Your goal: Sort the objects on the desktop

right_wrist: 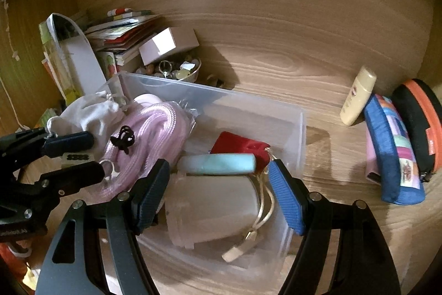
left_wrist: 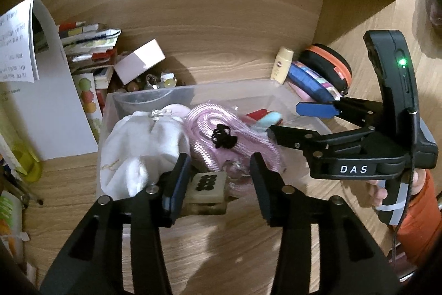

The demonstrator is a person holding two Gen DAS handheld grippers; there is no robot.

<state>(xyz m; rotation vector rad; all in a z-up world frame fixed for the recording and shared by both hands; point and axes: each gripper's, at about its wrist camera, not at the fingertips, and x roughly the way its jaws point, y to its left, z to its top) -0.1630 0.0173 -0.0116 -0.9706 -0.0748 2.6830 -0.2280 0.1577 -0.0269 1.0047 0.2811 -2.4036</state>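
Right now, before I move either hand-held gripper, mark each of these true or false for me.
1. The small block with black dots sits between the left hand-held gripper fingers. True.
2. The clear bin is empty. False: it holds a pink rope, a white cloth and more.
3. The cream bottle lies inside the bin. False: it stands outside, beside a blue pouch.
4. The right hand-held gripper is open. True.
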